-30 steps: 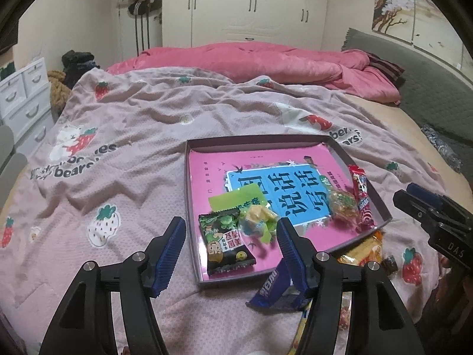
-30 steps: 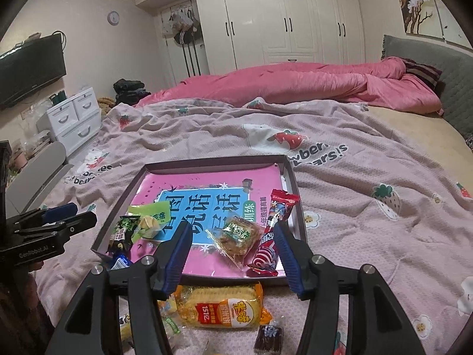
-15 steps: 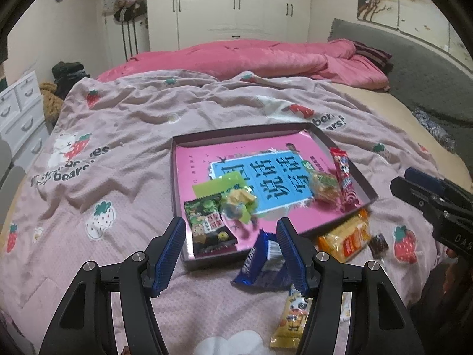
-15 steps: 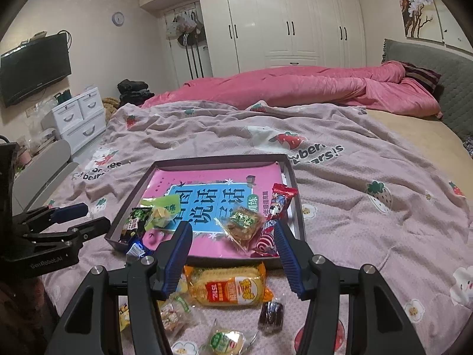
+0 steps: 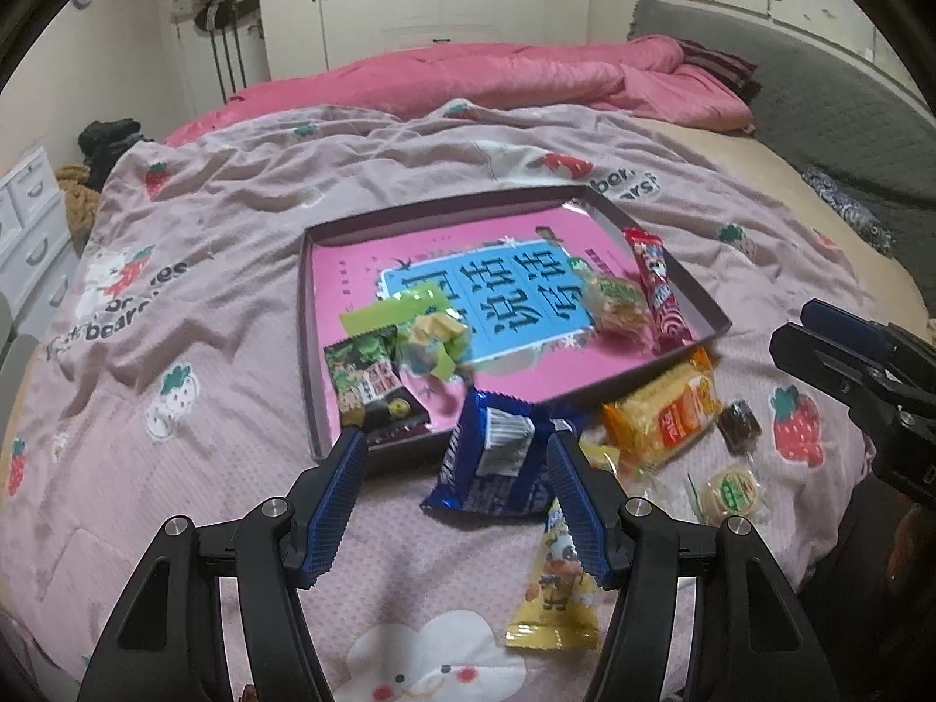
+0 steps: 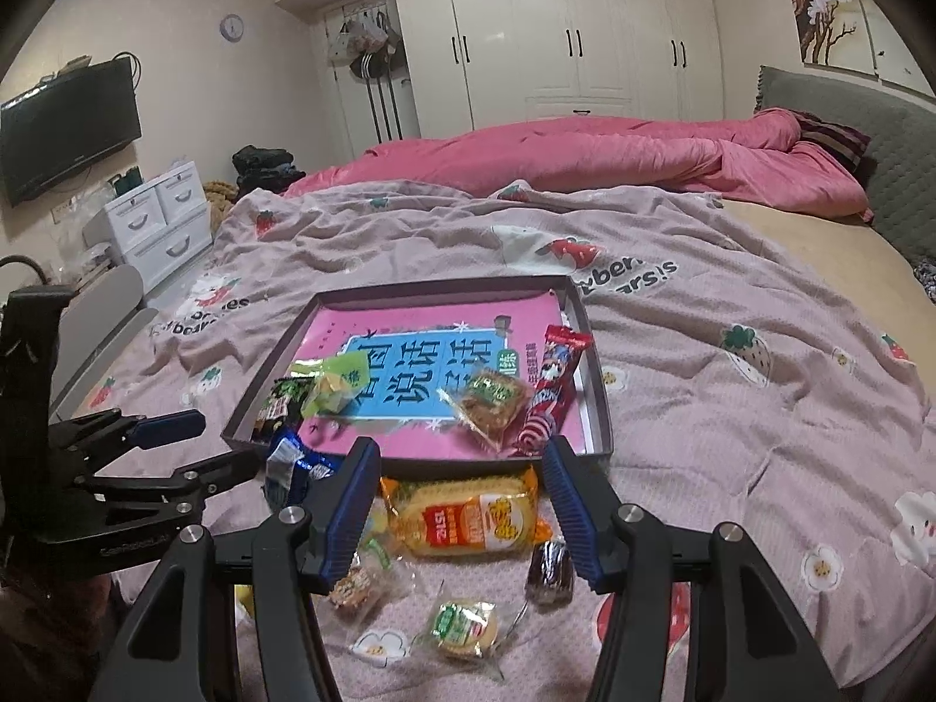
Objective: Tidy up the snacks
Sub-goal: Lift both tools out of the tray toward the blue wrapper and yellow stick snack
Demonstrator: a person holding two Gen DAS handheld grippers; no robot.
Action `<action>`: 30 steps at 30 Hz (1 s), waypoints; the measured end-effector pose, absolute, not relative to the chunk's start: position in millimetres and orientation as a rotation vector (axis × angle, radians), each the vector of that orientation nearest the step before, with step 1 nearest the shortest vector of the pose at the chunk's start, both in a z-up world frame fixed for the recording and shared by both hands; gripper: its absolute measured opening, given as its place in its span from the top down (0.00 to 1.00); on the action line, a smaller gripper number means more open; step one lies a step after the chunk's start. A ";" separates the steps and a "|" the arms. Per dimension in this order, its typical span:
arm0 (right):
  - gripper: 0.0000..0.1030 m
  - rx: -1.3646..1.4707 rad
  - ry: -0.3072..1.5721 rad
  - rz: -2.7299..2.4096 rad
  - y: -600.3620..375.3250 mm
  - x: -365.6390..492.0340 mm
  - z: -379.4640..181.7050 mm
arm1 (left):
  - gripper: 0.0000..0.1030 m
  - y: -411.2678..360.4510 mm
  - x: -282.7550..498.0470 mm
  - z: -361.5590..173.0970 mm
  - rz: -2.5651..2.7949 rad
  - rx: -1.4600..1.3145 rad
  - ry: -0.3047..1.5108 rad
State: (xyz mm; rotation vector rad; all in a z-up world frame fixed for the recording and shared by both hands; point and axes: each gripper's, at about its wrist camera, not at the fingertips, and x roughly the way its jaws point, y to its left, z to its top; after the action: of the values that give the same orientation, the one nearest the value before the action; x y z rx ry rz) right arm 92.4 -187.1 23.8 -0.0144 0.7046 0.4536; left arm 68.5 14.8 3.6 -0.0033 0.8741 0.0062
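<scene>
Loose snacks on the bed, just short of the tray; both tongs gaping and empty

The blue packet [image 5: 497, 462] lies on the bedspread [image 5: 193, 409] against the near rim of the tray [image 5: 305, 351], with the left tongs [image 5: 456, 450] wide around it but not gripping; the yellow cracker pack [image 6: 468, 518] lies likewise between the wide, empty right tongs [image 6: 459, 462]. The risk I see: both packs are slick, puffy film on soft, wrinkled cloth, so closing pads may squeeze them out sideways or pinch bedspread along with them. A low carry could catch the tray rim and shift the tray, sliding the green packet [image 5: 368, 386] and red stick [image 5: 658, 292] already inside. The small wrapped sweets [image 6: 550, 570] nearby may be knocked away.
</scene>
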 end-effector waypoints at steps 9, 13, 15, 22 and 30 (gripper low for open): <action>0.45 -0.029 0.719 0.456 -185.9 84.5 21.1 | 0.36 7.8 68.7 -8.6 -0.024 0.002 0.918; 0.45 -0.023 0.733 0.448 -188.6 83.1 18.6 | 0.36 4.7 68.8 -14.4 -0.044 -0.006 0.940; 0.45 -0.023 0.750 0.441 -189.8 82.9 15.7 | 0.36 3.6 69.5 -17.0 -0.050 -0.009 0.950; 0.45 -0.032 0.827 0.438 -188.8 80.0 0.4 | 0.36 2.6 72.9 -29.0 -0.088 -0.057 0.995; 0.45 -0.072 0.923 0.428 -180.4 79.2 -20.9 | 0.36 -2.5 76.6 -41.5 -0.113 -0.064 1.043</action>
State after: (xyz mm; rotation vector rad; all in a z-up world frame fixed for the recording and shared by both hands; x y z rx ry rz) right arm 79.2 -180.4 -20.9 -0.0725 0.9235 0.4283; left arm 76.6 -2.5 -41.5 -0.0636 1.0427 -0.1132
